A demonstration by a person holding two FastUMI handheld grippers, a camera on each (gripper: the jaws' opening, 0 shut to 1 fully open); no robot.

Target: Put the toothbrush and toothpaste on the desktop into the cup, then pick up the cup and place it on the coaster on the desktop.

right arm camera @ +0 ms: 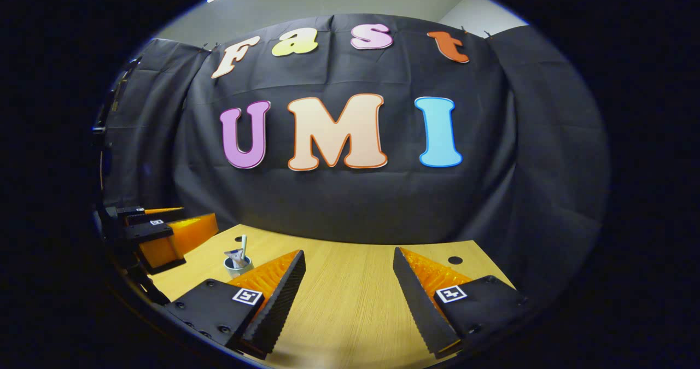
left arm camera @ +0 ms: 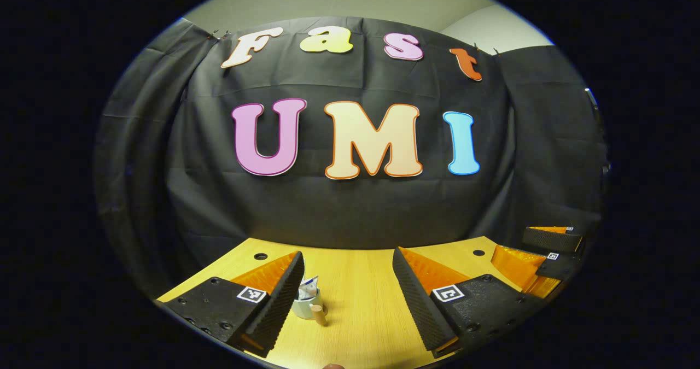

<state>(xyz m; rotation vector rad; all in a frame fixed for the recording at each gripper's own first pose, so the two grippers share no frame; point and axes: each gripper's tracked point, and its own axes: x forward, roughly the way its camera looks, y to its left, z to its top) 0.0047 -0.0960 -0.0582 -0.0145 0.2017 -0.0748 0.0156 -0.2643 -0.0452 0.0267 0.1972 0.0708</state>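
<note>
Left hand-held gripper [left arm camera: 348,281] beside cup [left arm camera: 306,304]

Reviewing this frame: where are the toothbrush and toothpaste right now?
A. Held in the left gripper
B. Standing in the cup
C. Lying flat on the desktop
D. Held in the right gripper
B. In the right gripper view the toothbrush and toothpaste stick up out of the cup on the desktop, and both the right gripper and left gripper are open with nothing between their fingers.

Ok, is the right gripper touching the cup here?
Apart. In the left gripper view the right gripper sits at the far right while the cup stands left of centre, with a wide stretch of bare desktop between them.
</note>
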